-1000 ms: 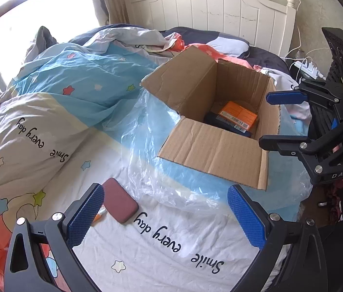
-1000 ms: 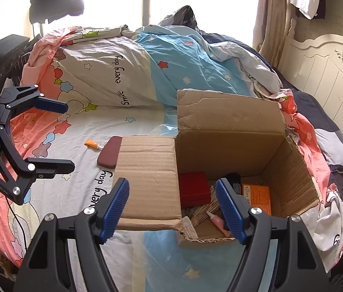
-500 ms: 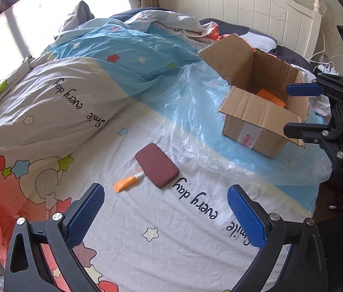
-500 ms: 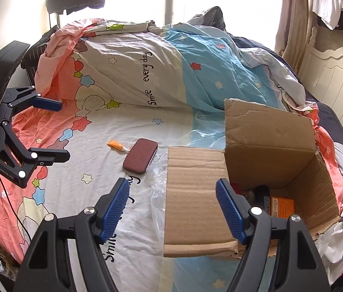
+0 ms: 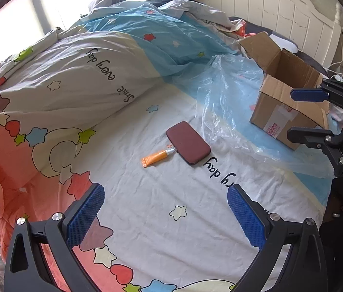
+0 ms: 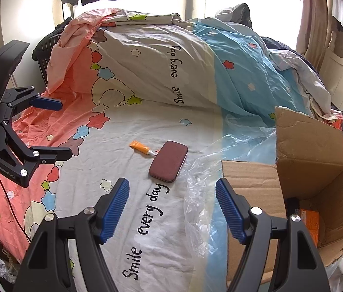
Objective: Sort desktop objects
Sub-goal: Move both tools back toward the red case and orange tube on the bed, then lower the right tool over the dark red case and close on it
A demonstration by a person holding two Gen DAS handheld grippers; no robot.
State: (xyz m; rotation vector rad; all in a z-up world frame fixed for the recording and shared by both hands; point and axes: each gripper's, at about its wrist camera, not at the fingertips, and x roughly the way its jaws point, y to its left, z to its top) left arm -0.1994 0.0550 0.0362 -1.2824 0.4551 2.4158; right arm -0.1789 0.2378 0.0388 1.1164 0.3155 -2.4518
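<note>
Bedding (image 5: pixel 171 219) printed with stars fills the left wrist view; the left gripper (image 5: pixel 166 215) gapes empty above it, case (image 5: pixel 188 142) and tube (image 5: pixel 155 157) touching mid-bed, box (image 5: pixel 281 112) toward the headboard. Right wrist view: right gripper (image 6: pixel 172 206) likewise wide and empty, case (image 6: pixel 168 161) just beyond, box (image 6: pixel 317 182) at right.

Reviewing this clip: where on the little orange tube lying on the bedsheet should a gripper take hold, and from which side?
Probably across the flat middle of the orange tube, from straight above. It lies flat on the sheet, and its nozzle end appears to touch the maroon case, so keep the fingers toward the crimped end, away from the case.
</note>
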